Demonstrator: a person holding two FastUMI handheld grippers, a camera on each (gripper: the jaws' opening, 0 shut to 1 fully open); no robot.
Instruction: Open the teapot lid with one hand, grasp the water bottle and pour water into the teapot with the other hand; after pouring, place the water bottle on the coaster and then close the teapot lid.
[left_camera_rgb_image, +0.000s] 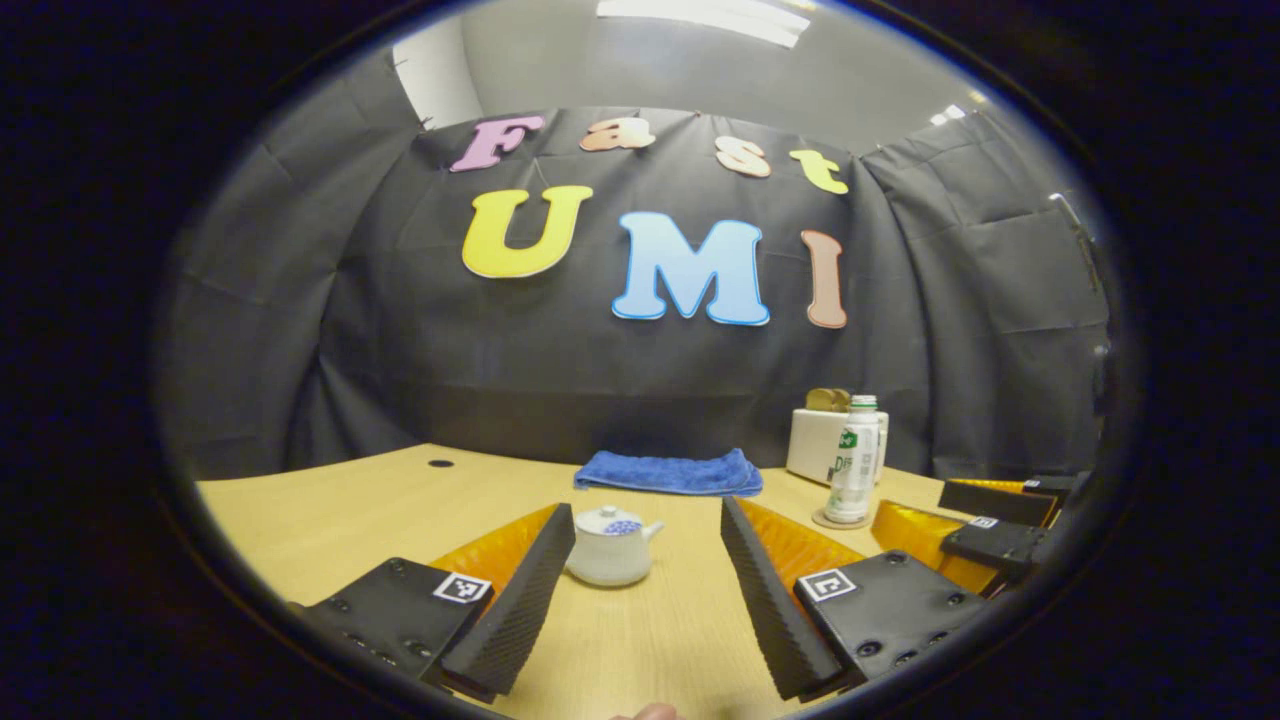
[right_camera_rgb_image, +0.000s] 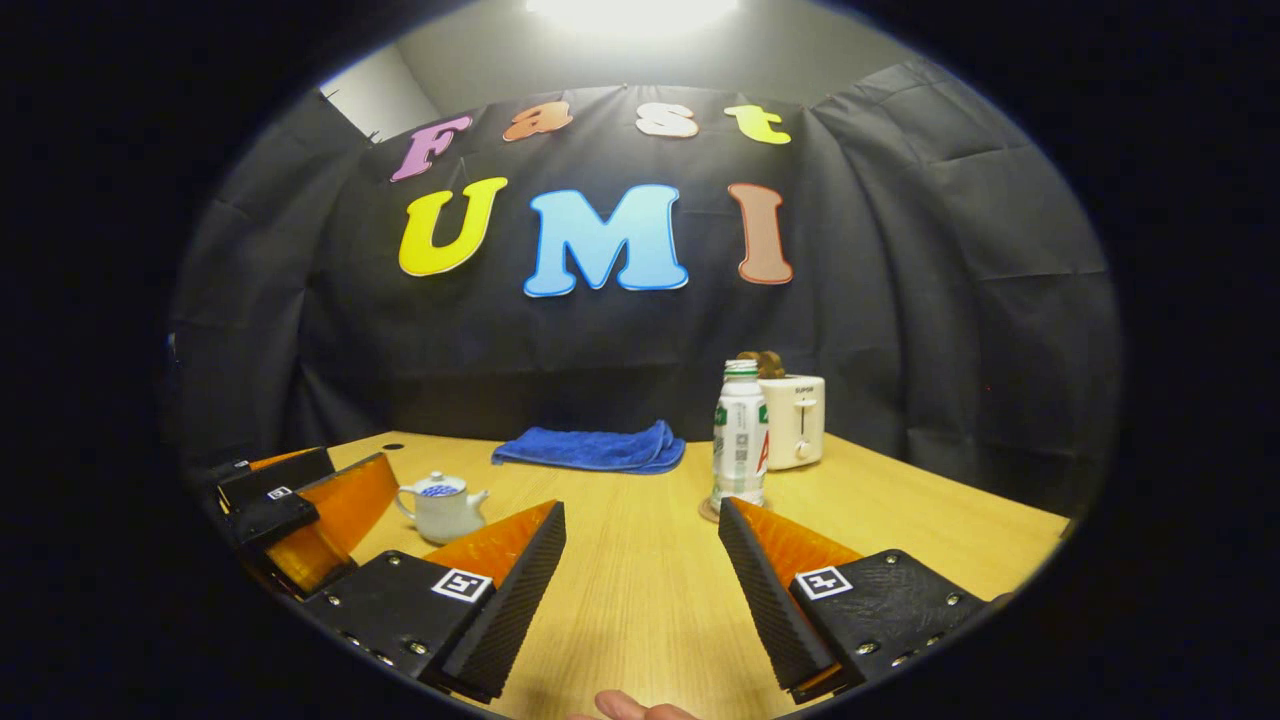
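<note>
A small white teapot (left_camera_rgb_image: 610, 548) with a blue-patterned lid on it stands on the wooden table, just ahead of my left gripper (left_camera_rgb_image: 648, 545), whose fingers are open and hold nothing. The water bottle (left_camera_rgb_image: 854, 460), white with a green label and cap, stands upright on a round coaster (left_camera_rgb_image: 838, 521) to the right. In the right gripper view the water bottle (right_camera_rgb_image: 739, 438) stands on the coaster (right_camera_rgb_image: 712, 512) just beyond my open, empty right gripper (right_camera_rgb_image: 642, 540). The teapot (right_camera_rgb_image: 441, 506) sits to the left there, next to the left gripper (right_camera_rgb_image: 300, 505).
A folded blue towel (left_camera_rgb_image: 668, 472) lies at the back of the table (left_camera_rgb_image: 330, 510). A white toaster (right_camera_rgb_image: 795, 420) with bread in it stands behind the bottle. A small dark hole (left_camera_rgb_image: 440, 463) marks the tabletop at the far left. A fingertip (right_camera_rgb_image: 630, 706) shows at the bottom edge.
</note>
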